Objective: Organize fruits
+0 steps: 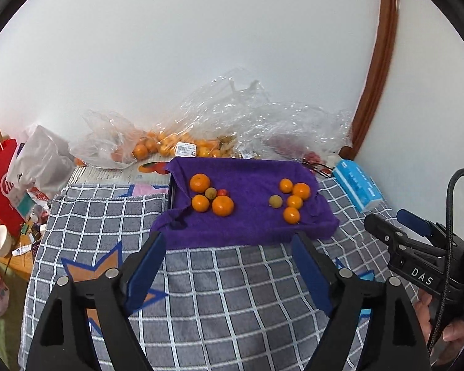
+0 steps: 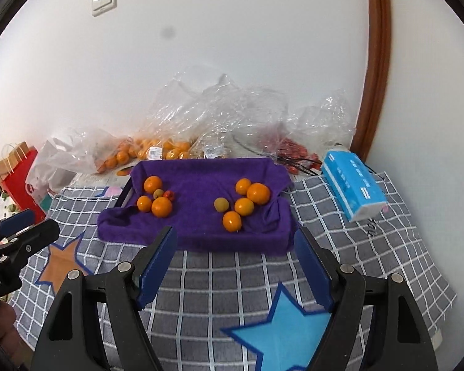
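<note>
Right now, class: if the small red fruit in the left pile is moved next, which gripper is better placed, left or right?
Probably the left. The red fruit lies in the left pile on the purple towel, nearer the open, empty left gripper. The right gripper, also open, faces the right pile.

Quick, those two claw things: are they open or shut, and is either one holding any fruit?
Left gripper: open, holding nothing.
Right gripper: open, holding nothing.

A fuzzy purple towel (image 1: 247, 225) is looking matt — the oranges (image 1: 222, 205) glossy. Crinkled clear plastic bags (image 2: 219, 114) are shining behind.
</note>
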Available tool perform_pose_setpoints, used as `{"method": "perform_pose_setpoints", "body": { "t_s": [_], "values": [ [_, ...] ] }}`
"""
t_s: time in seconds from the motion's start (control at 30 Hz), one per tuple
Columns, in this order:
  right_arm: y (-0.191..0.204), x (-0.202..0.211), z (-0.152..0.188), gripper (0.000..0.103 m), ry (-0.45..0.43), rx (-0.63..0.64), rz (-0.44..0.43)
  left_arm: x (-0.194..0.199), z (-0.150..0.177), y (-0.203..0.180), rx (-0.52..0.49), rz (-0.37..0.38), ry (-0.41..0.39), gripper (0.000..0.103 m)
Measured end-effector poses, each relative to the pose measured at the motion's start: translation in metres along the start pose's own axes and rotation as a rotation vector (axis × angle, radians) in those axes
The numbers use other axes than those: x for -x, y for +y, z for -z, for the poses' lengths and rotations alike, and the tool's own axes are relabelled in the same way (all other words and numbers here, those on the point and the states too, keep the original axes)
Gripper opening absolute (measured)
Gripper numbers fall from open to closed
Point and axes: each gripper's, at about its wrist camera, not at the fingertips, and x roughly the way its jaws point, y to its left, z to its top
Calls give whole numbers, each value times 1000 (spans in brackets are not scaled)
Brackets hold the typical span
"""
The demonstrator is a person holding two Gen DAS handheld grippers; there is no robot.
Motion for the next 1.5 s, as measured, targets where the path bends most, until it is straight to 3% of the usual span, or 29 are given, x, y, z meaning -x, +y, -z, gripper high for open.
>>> {"method": "perform_pose_setpoints", "body": {
  "t_s": [0.07, 0.3, 0.4, 1.5],
  "values": [
    [-2, 7, 5, 92, -9, -2, 10, 7, 4, -3, -1, -5, -6, 84],
    [-6, 16, 14, 95, -3, -2, 9, 18, 11, -8, 4, -12, -23, 86],
    [-5, 20, 17, 102, -16, -1, 14, 20, 13, -8, 5, -16, -28, 86],
    [-3, 31, 19, 102, -25, 9, 41, 27, 17, -3, 24, -32, -31, 86]
  ]
}}
